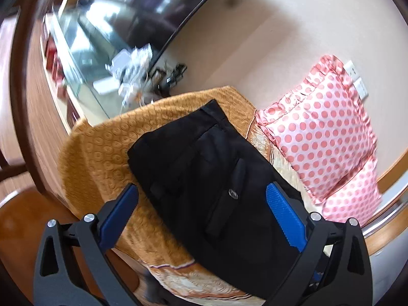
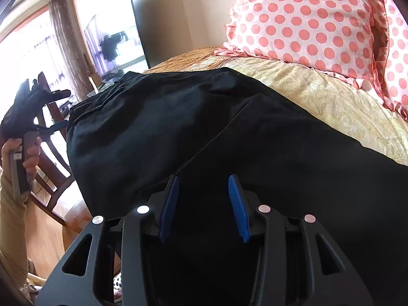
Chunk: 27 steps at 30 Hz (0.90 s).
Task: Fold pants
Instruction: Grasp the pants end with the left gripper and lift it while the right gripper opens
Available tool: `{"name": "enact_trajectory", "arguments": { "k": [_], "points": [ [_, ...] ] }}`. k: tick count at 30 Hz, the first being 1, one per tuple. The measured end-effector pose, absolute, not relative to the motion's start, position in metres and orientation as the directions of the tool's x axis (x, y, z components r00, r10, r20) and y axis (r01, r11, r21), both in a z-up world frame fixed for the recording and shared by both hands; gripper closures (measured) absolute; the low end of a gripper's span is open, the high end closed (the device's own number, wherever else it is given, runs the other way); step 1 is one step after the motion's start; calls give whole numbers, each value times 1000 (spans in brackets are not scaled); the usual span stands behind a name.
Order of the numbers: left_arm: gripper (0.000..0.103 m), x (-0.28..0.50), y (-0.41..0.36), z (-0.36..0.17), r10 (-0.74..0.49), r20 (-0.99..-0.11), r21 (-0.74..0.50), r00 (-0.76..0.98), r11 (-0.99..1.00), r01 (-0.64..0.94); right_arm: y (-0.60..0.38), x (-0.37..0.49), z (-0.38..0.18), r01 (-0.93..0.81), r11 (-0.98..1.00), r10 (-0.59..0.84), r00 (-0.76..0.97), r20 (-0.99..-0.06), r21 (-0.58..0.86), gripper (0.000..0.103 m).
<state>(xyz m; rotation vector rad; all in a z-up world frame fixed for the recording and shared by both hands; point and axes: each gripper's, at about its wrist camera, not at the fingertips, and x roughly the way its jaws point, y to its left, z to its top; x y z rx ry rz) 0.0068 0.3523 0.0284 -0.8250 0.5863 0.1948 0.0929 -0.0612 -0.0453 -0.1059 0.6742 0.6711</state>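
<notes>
Pants point(image 1: 211, 176) are spread flat on the bed point(image 1: 102, 150) under both claws, left claw point(image 1: 201, 193) and right claw point(image 2: 202, 179), held apart and empty, ready for grabbing.

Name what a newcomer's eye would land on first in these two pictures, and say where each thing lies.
First the black pants, lying folded on the orange blanket across the bed. Next the pink polka-dot pillow to the pants' right, against the wall. Then the open left claw above the pants.
</notes>
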Motion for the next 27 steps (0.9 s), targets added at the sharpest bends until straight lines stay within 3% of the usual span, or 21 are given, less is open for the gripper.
{"name": "enact_trajectory", "arguments": {
  "k": [14, 19, 21, 26, 27],
  "points": [
    [4, 25, 355, 20, -77, -594, -642, 800, 645, -415, -61, 93, -46, -604, 787, 545, 588, -598, 124, 58],
    [4, 28, 343, 17, -148, -571, -690, 807, 620, -374, -61, 93, -46, -605, 786, 548, 589, -594, 125, 58],
    [7, 31, 339, 17, -140, -575, -684, 806, 622, -380, -61, 93, -46, -605, 786, 547, 589, -594, 125, 58],
    [27, 27, 346, 15, -90, -584, -698, 807, 563, -442, -64, 90, -46, -600, 789, 552, 598, -580, 132, 57],
    [30, 25, 348, 14, -84, -586, -700, 806, 553, -451, -65, 89, -46, -596, 792, 552, 603, -576, 134, 51]
  ]
}}
